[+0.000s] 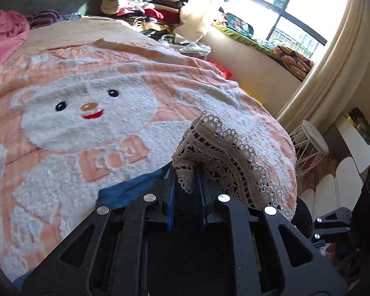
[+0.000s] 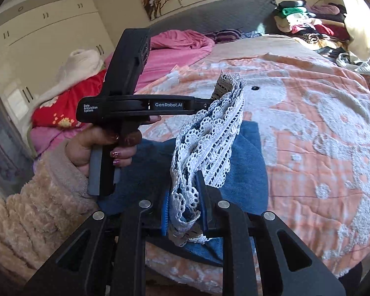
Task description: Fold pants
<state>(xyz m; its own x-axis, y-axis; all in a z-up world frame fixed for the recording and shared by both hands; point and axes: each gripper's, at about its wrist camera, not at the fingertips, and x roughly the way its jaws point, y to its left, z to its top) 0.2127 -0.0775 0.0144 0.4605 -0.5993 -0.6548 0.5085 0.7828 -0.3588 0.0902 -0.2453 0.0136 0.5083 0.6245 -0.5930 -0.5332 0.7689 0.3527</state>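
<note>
Peach snowman bedspread (image 1: 160,74) beneath blue pants (image 2: 246,162), sunlit window (image 1: 283,7) beyond

The pants (image 2: 244,172) lie on the blanket (image 2: 320,128) at lower centre; clothes pile (image 2: 305,22) at upper right.

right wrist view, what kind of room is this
Most likely a home bedroom: a bed under a peach quilted blanket with a white bear, cream built-in wardrobes, and a pile of folded clothes by the grey headboard.
</note>
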